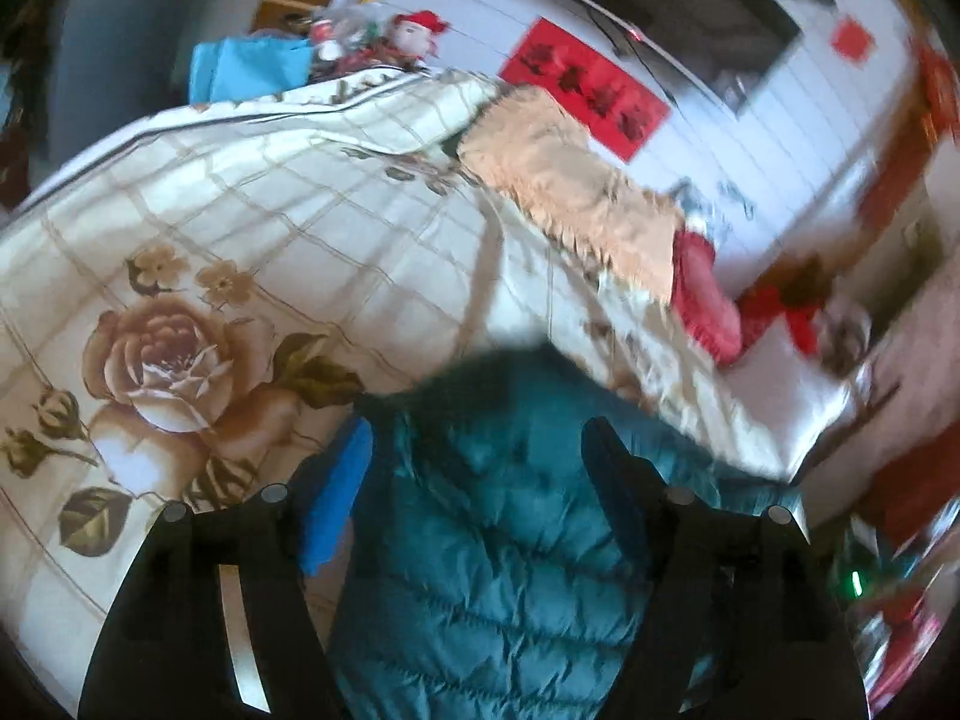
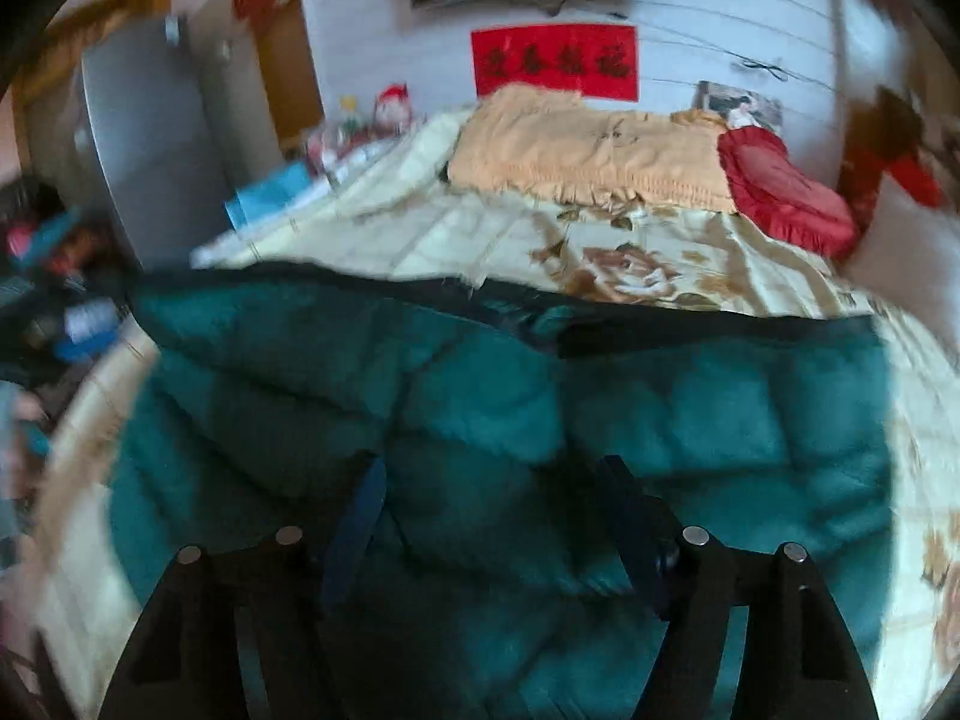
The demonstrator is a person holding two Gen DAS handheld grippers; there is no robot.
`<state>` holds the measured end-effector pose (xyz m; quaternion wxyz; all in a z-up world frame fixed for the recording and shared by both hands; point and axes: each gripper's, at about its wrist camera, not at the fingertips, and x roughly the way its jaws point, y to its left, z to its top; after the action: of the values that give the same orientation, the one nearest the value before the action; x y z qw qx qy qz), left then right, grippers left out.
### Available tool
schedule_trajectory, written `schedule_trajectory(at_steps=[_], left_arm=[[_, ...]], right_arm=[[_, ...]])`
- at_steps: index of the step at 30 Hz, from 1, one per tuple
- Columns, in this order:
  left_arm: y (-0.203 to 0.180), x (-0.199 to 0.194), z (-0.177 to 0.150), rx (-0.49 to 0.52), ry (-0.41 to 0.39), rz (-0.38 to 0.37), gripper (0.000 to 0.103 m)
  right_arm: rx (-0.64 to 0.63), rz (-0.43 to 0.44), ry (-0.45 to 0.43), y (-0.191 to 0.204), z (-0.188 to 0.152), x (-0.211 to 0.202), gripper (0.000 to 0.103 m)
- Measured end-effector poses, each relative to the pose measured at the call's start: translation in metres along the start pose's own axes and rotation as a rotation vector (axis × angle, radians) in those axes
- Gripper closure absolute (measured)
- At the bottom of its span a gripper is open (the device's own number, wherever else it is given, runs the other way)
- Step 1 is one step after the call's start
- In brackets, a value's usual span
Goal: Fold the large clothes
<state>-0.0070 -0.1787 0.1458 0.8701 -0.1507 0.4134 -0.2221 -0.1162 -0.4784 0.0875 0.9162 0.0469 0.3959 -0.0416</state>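
Plainly, label by label:

Jacket: a teal quilted puffer jacket [image 2: 690, 414] lies spread across the near part of the bed, its dark upper edge running side to side in the right wrist view; in the left wrist view the same jacket [image 1: 510, 540] fills the lower middle.
Bedspread: a cream bedspread [image 1: 252, 228] with a grid pattern and big brown roses lies under the jacket and shows bare beyond it and to both sides.
Left gripper: the left gripper [image 1: 474, 480] has its jaws standing well apart, with the quilted fabric showing in the gap between them. The blue-padded fingers [image 1: 336, 504] are over the jacket near its edge by the rose print; whether the pads touch the cloth I cannot tell, but nothing is clamped.
Right gripper: the right gripper [image 2: 492, 510] is likewise parted, with nothing pinched. It points down at the middle of the jacket, teal fabric filling the space between and around the fingers [image 2: 354, 528]. The picture is blurred.
Beyond the jacket: an orange fringed blanket [image 2: 588, 150] and a red cushion [image 2: 786, 192] lie at the far side of the bed, well apart from both grippers.
Wall: a red banner [image 2: 555, 60] hangs behind.
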Motion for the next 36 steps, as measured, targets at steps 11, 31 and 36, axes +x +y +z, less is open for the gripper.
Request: schedule_trajectory(at_steps=[11,31,36], left_arm=[[-0.045,0.051,-0.046,0.225,0.026,0.143,0.030],[-0.043,0.111,-0.034,0.265,0.053,0.277,0.023],[-0.045,0.118,-0.035,0.275,0.049,0.289,0.021]], right_arm=[[0.112,-0.066,0.097,-0.020,0.014,0.049,0.032],[0.185,-0.236,0.048,-0.105,0.001,0.034,0.024],[0.233,-0.214,0.059,-0.116,-0.002,0.048,0.023]])
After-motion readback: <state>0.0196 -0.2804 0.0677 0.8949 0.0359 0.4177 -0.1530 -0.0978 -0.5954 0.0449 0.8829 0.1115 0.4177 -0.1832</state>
